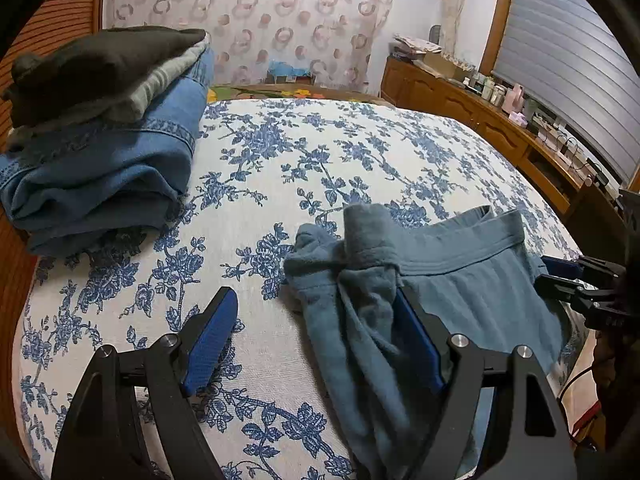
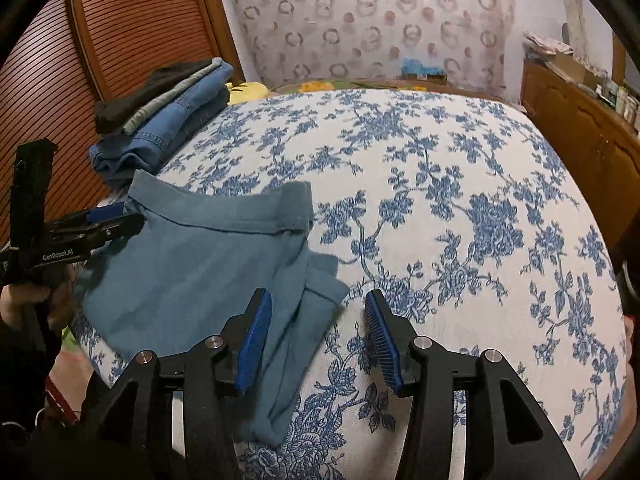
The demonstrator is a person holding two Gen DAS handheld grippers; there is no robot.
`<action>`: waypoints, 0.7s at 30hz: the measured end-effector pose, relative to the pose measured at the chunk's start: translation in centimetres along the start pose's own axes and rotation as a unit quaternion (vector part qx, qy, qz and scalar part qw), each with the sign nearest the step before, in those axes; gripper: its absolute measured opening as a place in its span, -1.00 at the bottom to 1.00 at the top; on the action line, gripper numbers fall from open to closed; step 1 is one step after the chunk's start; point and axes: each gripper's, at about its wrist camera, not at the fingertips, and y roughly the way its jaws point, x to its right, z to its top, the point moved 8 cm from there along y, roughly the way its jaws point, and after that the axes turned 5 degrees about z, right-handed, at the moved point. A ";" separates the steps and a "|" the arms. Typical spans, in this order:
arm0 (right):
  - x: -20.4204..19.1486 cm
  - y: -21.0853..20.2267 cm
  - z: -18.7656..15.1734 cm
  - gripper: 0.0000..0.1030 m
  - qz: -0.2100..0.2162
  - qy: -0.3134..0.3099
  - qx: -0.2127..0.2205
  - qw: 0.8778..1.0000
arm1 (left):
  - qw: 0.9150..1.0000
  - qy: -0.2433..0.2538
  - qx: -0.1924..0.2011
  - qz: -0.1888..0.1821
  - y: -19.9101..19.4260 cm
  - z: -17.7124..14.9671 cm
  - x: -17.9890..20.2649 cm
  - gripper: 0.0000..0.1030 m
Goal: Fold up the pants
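Note:
Teal-blue pants [image 1: 460, 280] lie partly folded on the floral bedspread [image 1: 320, 152], waistband toward the far side, leg ends bunched at the left. My left gripper [image 1: 316, 312] is open; its right finger sits against the bunched leg fabric, which drapes between the fingers. In the right wrist view the pants [image 2: 192, 264] lie at the left, and my right gripper [image 2: 318, 308] is open just above their right edge, holding nothing. The left gripper [image 2: 116, 220] shows there at the pants' far left corner.
A stack of folded clothes, black and grey on blue jeans [image 1: 100, 140], sits at the bed's far left by a wooden slatted door [image 2: 132, 32]. A wooden dresser [image 1: 480, 120] with bottles runs along the right. The bed's near edge drops off below the pants.

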 end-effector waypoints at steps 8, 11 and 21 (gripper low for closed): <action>-2.1 1.3 0.5 -0.02 -0.004 -0.034 -0.001 0.999 | 1.000 -0.001 -0.006 -0.004 0.3 -0.1 -0.1 0.55; -2.6 1.8 0.8 -0.02 -0.007 -0.046 0.001 0.999 | 1.000 -0.003 -0.008 -0.007 0.4 -0.1 -0.2 0.55; -2.4 2.0 0.6 -0.02 -0.006 -0.044 0.013 0.999 | 1.000 -0.007 -0.011 -0.019 0.4 0.2 0.0 0.55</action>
